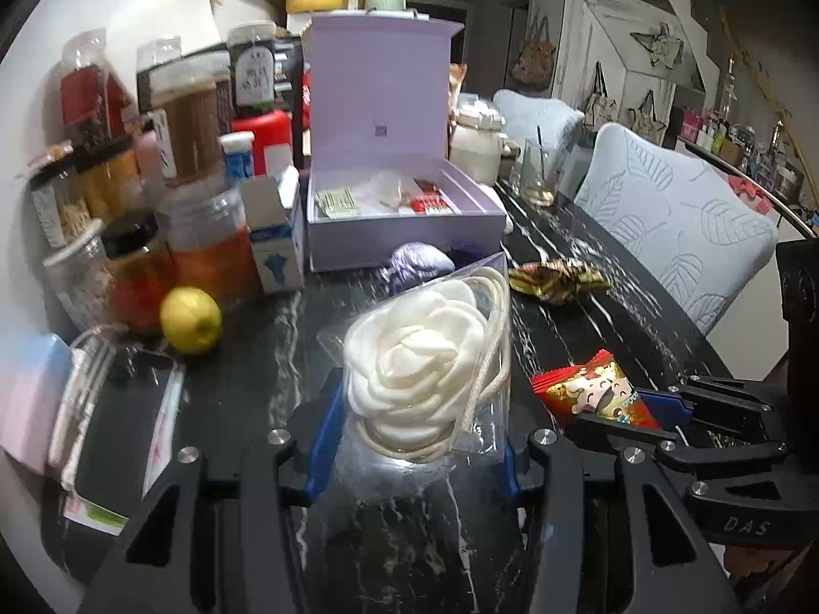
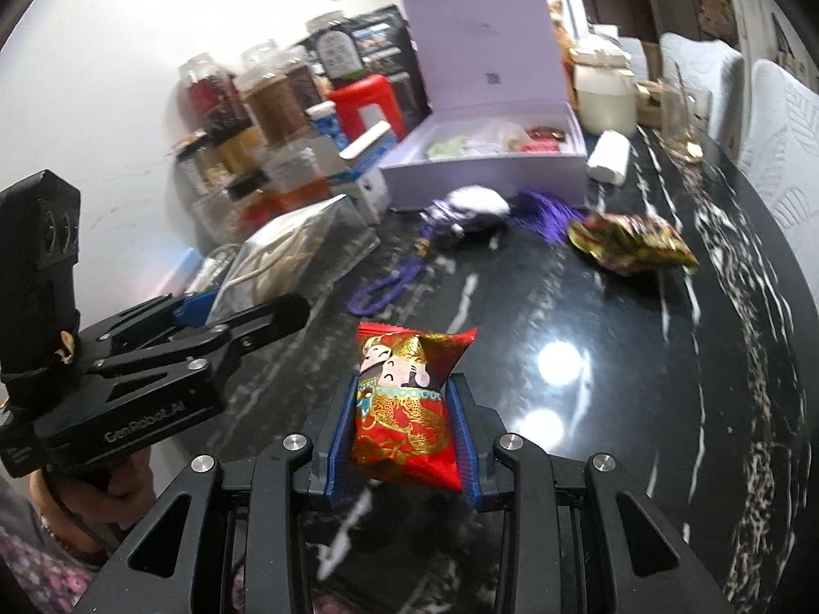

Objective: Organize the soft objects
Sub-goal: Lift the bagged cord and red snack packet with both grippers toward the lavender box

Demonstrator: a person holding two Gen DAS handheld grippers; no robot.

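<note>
The left gripper (image 1: 417, 435) is clenched on a clear bag holding a white fabric flower (image 1: 422, 358). Its blue pads press the bag's lower sides, and the bag stands up between them with its pointed top corner aimed away from the camera, toward the box. A cream cord runs along the bag's right side, from the top corner down to a coil beneath the flower. The flower's face is turned toward the left wrist camera.

The right gripper (image 2: 404, 435) is grasping a red snack packet (image 2: 407, 404) printed with a cartoon figure. The packet's long axis runs along the fingers, with its crimped top edge pointing forward, and it hangs above the dark marbled counter (image 2: 640, 409). From the left wrist view, the same packet juts leftward out of that gripper, just right of the flower bag.

Farther out on the counter lies a purple pouch (image 2: 471, 212) with a beaded loop and a tassel, just in front of the box. To its right sits a crumpled gold-and-red wrapper (image 2: 632, 243). A yellow lemon (image 1: 191, 320) rests near the jars on the left.

Beyond these stands an open lilac box (image 1: 404, 227), lid upright, with small packets inside. Jars and bottles (image 1: 189, 128) crowd the wall to its left.
</note>
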